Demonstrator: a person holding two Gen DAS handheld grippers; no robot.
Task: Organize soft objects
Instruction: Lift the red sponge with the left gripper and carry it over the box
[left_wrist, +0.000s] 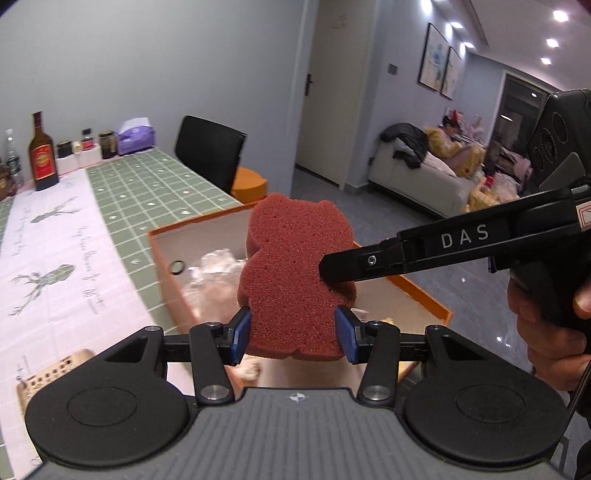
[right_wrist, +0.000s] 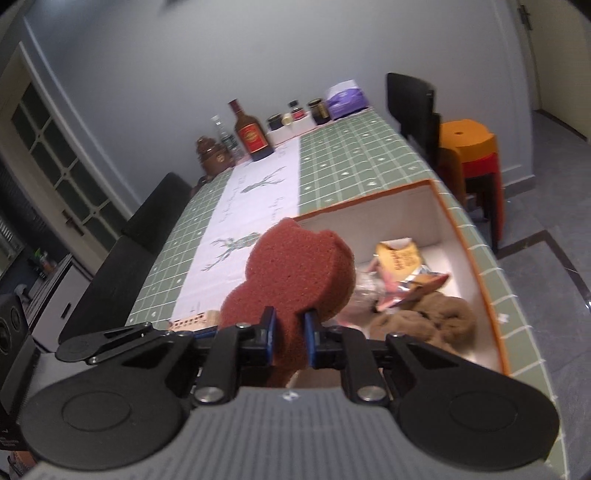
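Both the left hand-held gripper (left_wrist: 293, 330) and right hand-held gripper (right_wrist: 290, 338) clamp a porous, reddish-brown, bear-shaped sponge (left_wrist: 295, 273).

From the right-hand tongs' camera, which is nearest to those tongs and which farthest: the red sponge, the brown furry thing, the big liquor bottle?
1. Red sponge, clamped in the right tongs.
2. Brown furry thing, right, inside the box.
3. Liquor bottle, table's far end.

A reddish-brown bear-shaped sponge (left_wrist: 295, 273) sits pinched between the blue pads (left_wrist: 347, 334) of the left claw (left_wrist: 293, 332), while the right claw (left_wrist: 334, 267) bites its right edge above an orange-rimmed box (left_wrist: 424, 295) on the green-checked desk (left_wrist: 155, 192).
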